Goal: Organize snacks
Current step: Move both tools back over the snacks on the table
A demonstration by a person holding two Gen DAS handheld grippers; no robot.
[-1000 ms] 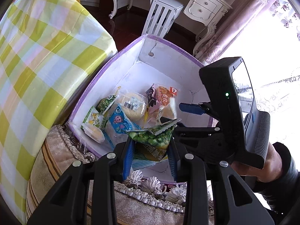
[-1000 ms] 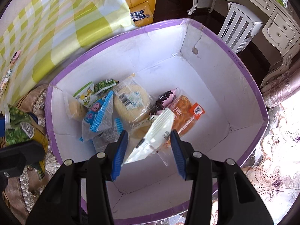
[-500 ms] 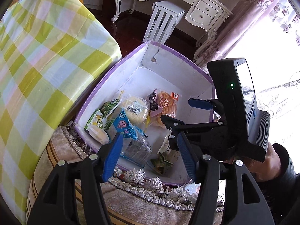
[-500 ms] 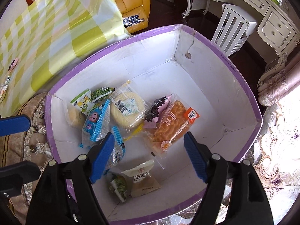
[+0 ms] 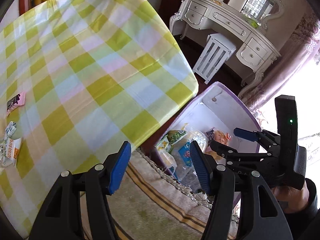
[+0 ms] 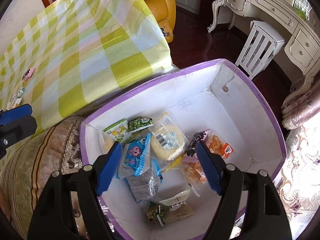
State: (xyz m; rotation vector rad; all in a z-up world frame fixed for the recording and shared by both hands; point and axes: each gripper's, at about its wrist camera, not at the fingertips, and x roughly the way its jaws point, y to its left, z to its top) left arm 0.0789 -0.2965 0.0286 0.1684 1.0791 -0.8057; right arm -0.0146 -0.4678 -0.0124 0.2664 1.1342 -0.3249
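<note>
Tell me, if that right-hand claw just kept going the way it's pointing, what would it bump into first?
Most likely the snack pile in the purple-rimmed box: the open right gripper hangs empty above the blue cartoon packet and the round pastry. Which one comes first is hard to judge.

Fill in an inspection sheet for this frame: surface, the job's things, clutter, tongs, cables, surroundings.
Surface: table under a yellow-green checked cloth; fringed striped cushion beside it.
Job's things: purple-rimmed white box holding a heap of snack packets, among them a round cake in clear wrap, a blue cartoon packet and a green pea packet. A few snack packets lie on the cloth's left edge.
Clutter: nothing seen.
Tongs: left tongs open, empty, over the table edge; right tongs open, empty, above the box. Both have just been opening.
Cables: nothing seen.
Surroundings: white dressing table, white slatted stool, yellow armchair, patterned curtain.
</note>
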